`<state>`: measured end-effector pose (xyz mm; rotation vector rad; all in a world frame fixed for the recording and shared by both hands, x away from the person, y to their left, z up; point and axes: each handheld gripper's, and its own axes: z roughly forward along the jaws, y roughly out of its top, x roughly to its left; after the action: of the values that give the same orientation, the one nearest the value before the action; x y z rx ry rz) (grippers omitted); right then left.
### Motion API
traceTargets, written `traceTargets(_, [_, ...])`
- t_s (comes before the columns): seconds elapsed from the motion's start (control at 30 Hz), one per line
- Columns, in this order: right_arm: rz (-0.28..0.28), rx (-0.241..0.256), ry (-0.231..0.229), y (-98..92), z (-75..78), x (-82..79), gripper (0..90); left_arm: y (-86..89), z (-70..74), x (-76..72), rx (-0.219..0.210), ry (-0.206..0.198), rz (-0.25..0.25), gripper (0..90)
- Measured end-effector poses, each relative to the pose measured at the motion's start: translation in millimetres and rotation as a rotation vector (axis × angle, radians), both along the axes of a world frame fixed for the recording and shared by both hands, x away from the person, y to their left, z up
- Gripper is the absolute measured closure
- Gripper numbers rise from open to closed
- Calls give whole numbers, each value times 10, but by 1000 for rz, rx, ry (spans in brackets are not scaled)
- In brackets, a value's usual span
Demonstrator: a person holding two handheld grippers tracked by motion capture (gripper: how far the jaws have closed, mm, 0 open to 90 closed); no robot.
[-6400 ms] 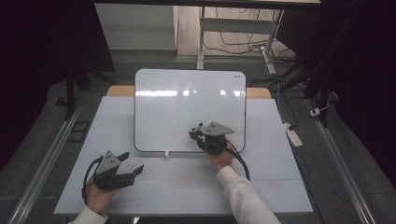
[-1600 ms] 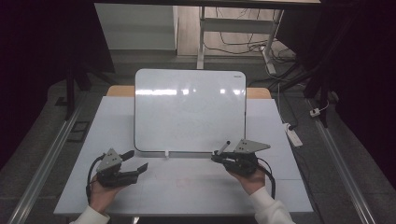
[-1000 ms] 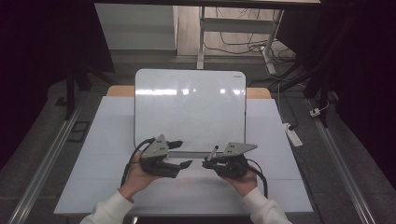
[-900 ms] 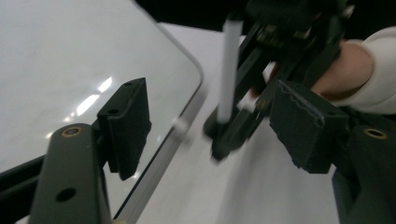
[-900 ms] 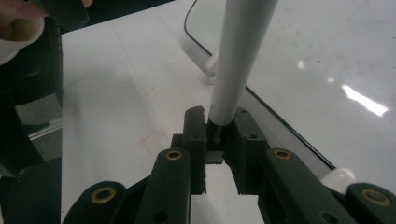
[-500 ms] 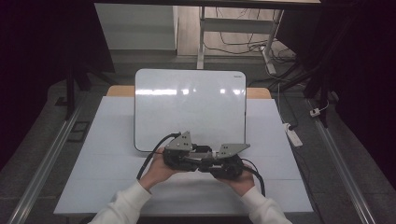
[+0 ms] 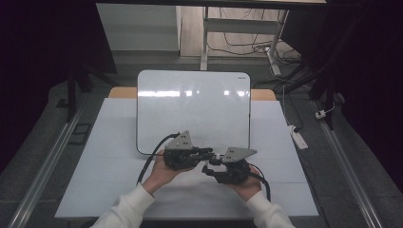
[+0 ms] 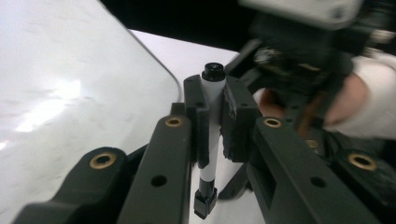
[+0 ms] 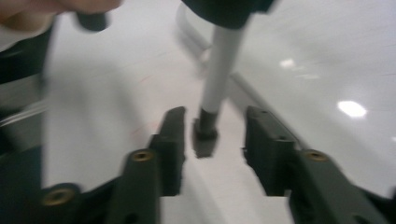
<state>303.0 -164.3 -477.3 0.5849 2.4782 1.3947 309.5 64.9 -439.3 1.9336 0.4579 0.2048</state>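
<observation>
Two tools met above the bench: left tool clamped the marker; right tool, jaws apart, straddled its cap, needing closure next.

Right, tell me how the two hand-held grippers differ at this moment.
The left hand-held gripper is shut on the white marker, clamping its barrel between both pads; the right hand-held gripper is open, its jaws apart on either side of the marker's dark end without touching it. In the high view the left hand-held gripper lies at the whiteboard edge, the right one nearer the person. Both are black, hand-held and point toward each other.
</observation>
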Motion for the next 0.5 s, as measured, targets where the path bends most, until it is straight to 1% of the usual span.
traceTargets(0.03, [-43,22,-35,-17,6,-48,525,7,-2,1,-5,2,21,811])
traceTargets(0.1, [-127,39,-89,-23,18,-139,507,14,-14,9,-17,7,58,811])
traceTargets(0.13, [-162,46,-108,-18,19,-181,511,16,-22,15,-21,10,74,811])
traceTargets(0.2, [-232,54,-158,4,14,-252,545,3,-41,23,-34,18,105,811])
traceTargets(0.27, [-285,63,-167,46,9,-293,554,-29,-60,28,-45,26,126,811])
traceTargets(0.33, [-325,77,-165,94,-6,-322,565,-69,-67,21,-48,22,144,811])
traceTargets(0.4, [-357,66,-195,145,-23,-344,576,-105,-72,14,-51,19,158,811])
traceTargets(0.43, [-366,69,-205,166,-27,-349,591,-120,-76,11,-51,17,164,811])
traceTargets(0.47, [-381,54,-229,195,-28,-345,614,-132,-82,10,-54,18,171,811])
traceTargets(0.5, [-381,54,-229,195,-28,-345,614,-144,-88,10,-57,20,176,811])
